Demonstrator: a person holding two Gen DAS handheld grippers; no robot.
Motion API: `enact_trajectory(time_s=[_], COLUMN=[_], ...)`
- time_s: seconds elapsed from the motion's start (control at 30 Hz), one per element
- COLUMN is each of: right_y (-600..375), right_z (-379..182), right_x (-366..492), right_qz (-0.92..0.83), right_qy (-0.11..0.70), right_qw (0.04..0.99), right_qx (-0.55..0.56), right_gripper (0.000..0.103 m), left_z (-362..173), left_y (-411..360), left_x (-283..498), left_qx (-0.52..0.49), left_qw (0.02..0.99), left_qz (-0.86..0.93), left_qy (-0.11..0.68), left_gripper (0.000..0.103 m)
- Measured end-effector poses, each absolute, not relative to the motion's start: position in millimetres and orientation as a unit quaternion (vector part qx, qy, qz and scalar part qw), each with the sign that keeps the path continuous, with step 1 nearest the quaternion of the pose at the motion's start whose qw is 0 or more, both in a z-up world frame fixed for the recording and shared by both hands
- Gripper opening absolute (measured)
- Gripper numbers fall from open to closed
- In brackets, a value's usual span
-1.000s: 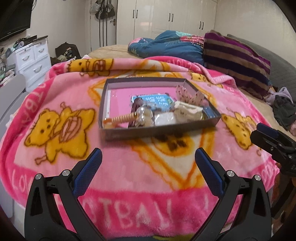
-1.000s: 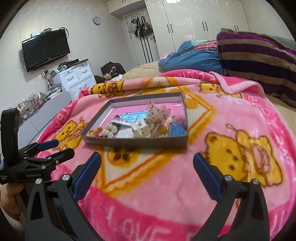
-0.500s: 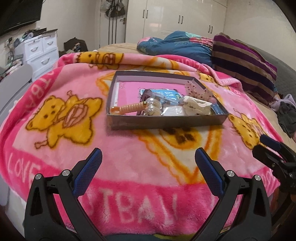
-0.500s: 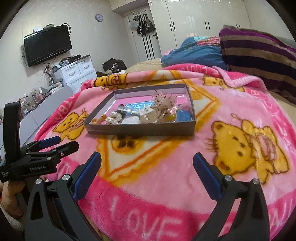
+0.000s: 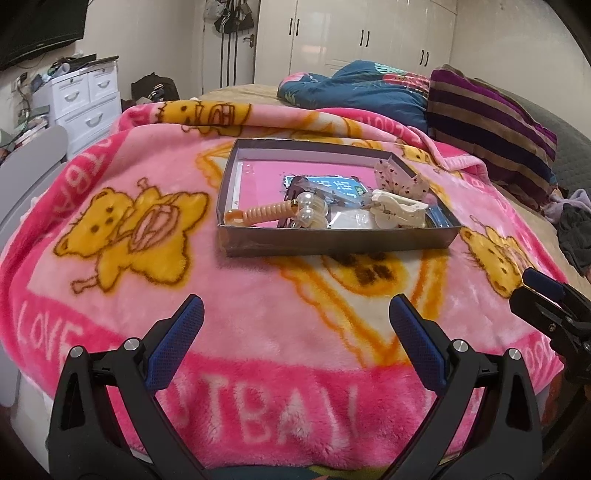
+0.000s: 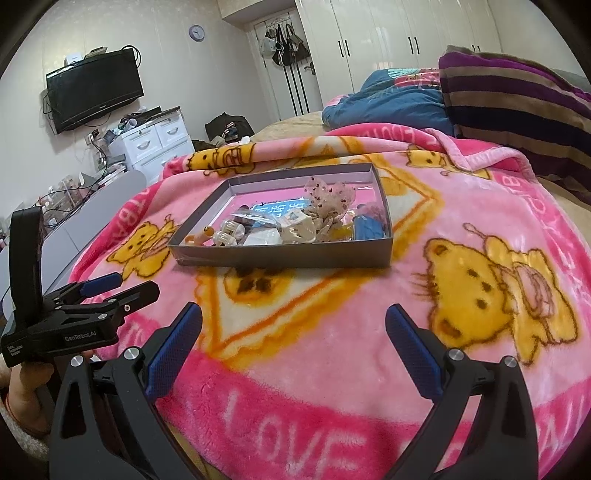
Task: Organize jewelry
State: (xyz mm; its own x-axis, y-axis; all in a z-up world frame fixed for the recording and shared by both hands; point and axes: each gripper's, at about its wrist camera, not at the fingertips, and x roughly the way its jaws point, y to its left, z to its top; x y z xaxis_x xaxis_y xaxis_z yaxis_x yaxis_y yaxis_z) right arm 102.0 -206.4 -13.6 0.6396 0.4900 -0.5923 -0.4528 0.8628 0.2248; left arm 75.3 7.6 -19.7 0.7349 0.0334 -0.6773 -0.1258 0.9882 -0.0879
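One grey tray (image 5: pixel 332 242) of mixed jewelry sits on the pink blanket (image 5: pixel 258 314) ahead of me. My left gripper (image 5: pixel 295 325) and right gripper (image 6: pixel 293 325) both gape wide, holding nothing.

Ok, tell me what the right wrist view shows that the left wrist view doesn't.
Only the right wrist view: a wall clock, the whole TV, a blue item in the tray's right corner, and the left claw from the side.

Only the left wrist view: dark clothes at the bed's right edge, and the right claw.

Both: the grey tray of jewelry on the pink bear blanket, and the white drawers.
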Motion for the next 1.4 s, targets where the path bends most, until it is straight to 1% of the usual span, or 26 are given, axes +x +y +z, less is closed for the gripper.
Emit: enact_trajectory(time_s=[1.4], right_y=[-206.5], right_z=[-19.3], right_x=[102.6], right_qz=[0.260], right_qy=[0.340], right_qw=[0.903], right_qx=[0.027], right_gripper=[0.099], left_z=[-17.2], left_y=[8.5], left_x=[74.3], left_qx=[-0.060], left_qw=[0.929], left_qz=[0.046], left_qy=[0.363], left_gripper=[0.094])
